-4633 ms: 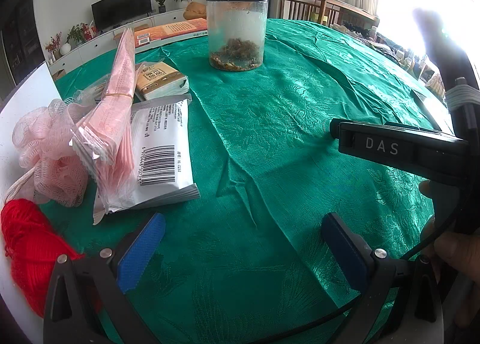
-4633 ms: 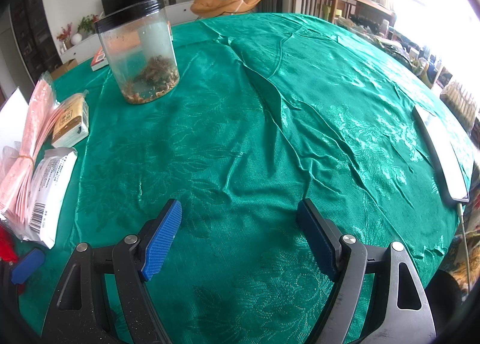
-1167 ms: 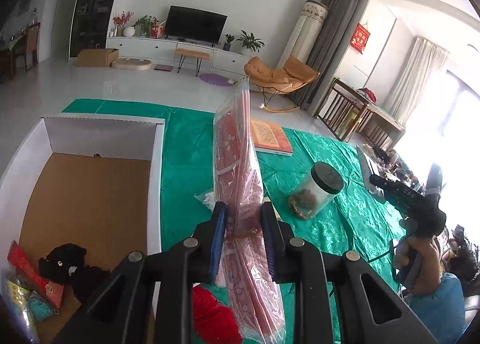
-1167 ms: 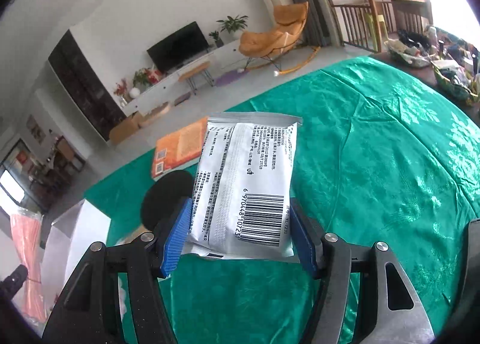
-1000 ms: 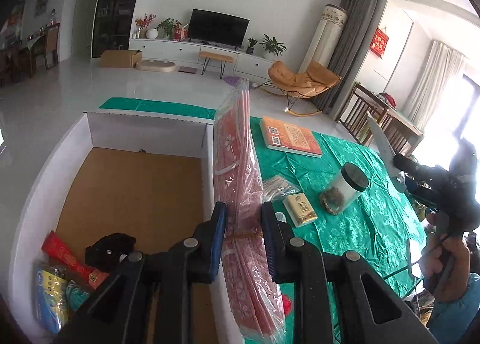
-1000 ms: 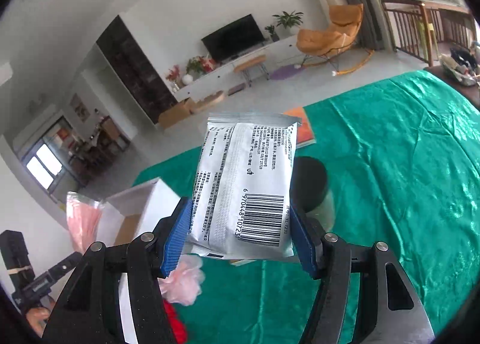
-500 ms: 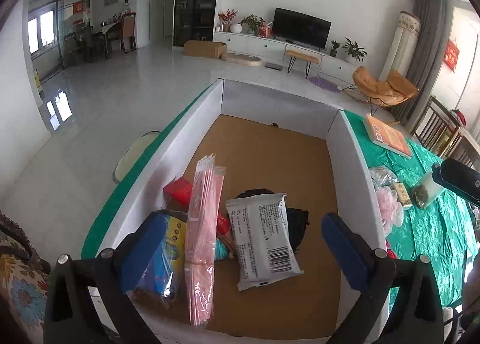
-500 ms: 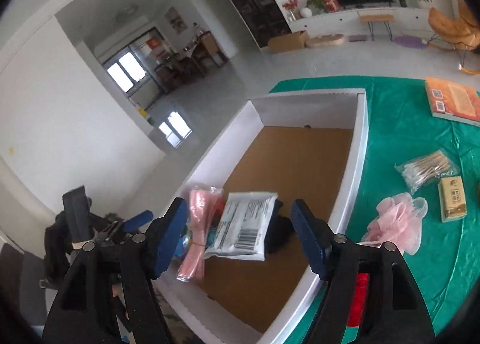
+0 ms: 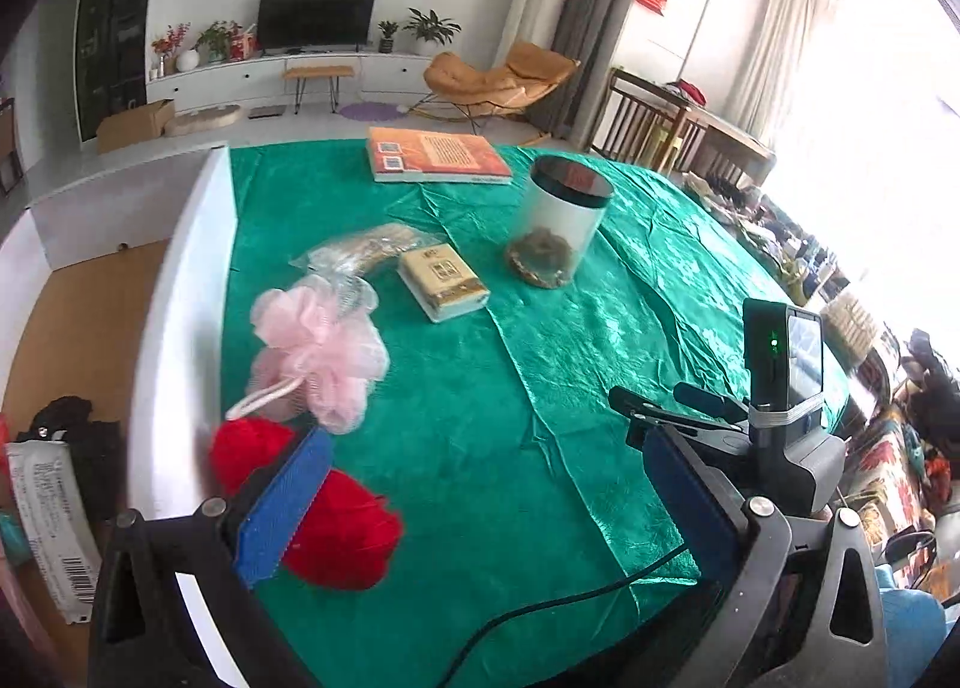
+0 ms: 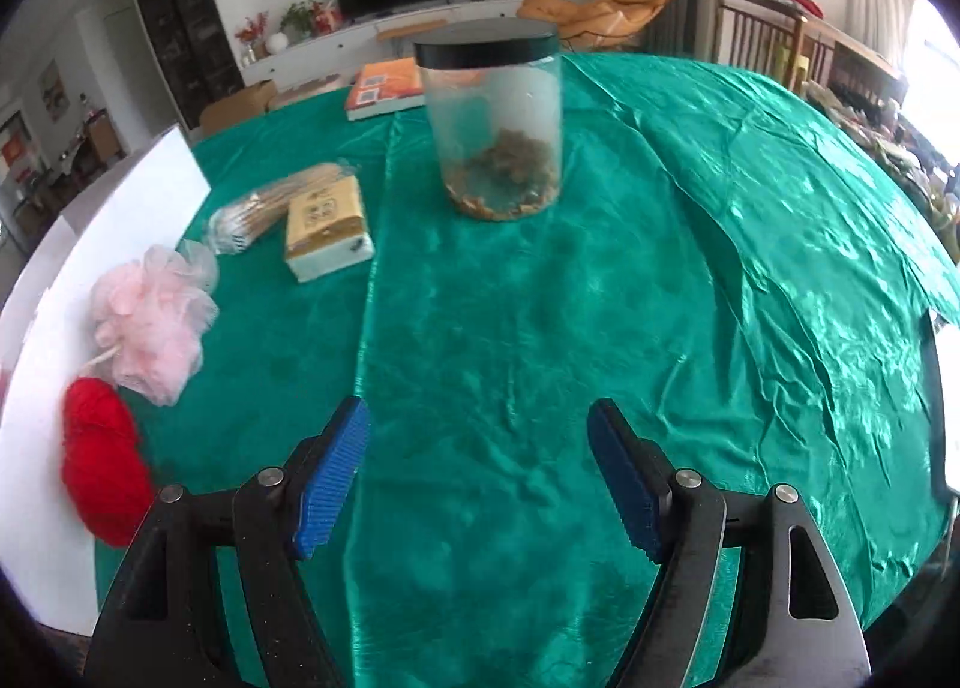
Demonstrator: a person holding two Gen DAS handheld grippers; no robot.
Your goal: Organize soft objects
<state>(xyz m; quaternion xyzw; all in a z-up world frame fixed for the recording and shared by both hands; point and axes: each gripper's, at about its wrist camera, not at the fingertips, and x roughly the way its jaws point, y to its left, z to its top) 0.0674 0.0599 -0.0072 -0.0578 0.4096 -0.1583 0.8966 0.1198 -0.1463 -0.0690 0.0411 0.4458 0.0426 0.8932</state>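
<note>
A pink mesh pouf (image 9: 318, 346) and red yarn (image 9: 324, 514) lie side by side on the green-clothed surface (image 9: 540, 388), close against the white box (image 9: 180, 328). The white barcoded packet (image 9: 51, 514) lies inside that box. Left gripper (image 9: 480, 502) and right gripper (image 10: 480, 472) both hover with fingers spread, holding nothing. Farther back stands a lidded jar (image 10: 495, 124).

Bright daylight from blown-out right-side windows (image 9: 870, 160), glare on green cloth (image 10: 810, 280), fisheye-warped edges, slight motion blur.
</note>
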